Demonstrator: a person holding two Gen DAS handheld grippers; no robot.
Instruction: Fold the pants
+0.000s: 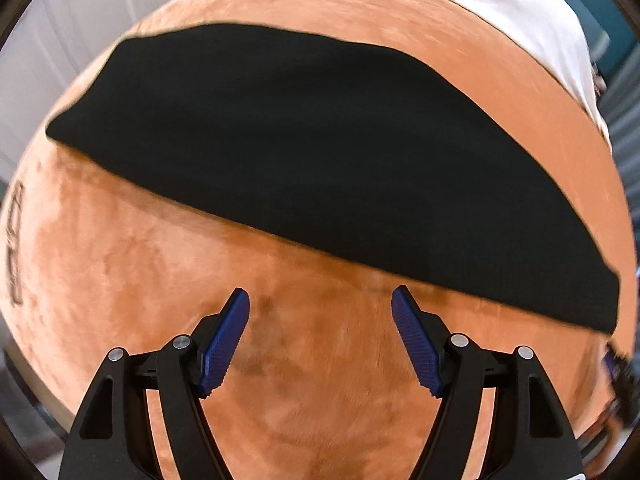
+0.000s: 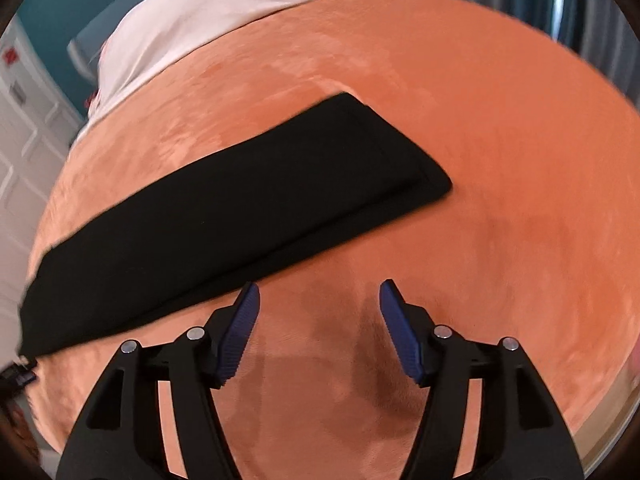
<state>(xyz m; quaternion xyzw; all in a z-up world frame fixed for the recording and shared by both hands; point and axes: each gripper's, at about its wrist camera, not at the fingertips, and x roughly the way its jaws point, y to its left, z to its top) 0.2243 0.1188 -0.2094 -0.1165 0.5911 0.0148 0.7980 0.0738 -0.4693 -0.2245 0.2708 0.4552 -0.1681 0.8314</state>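
Note:
Black pants (image 1: 312, 152) lie flat as a long narrow band, legs stacked, across an orange plush blanket (image 1: 120, 264). In the right wrist view the pants (image 2: 240, 216) run from lower left to a squared end at upper right. My left gripper (image 1: 320, 300) is open and empty, above the blanket just short of the pants' near edge. My right gripper (image 2: 318, 294) is open and empty, its left fingertip (image 2: 250, 296) at the pants' near edge.
A white sheet (image 1: 520, 12) covers the far end of the bed, also in the right wrist view (image 2: 192, 16). White panelled doors (image 2: 24, 128) and a teal wall stand beyond. The blanket's edge curves down at the right (image 2: 600, 432).

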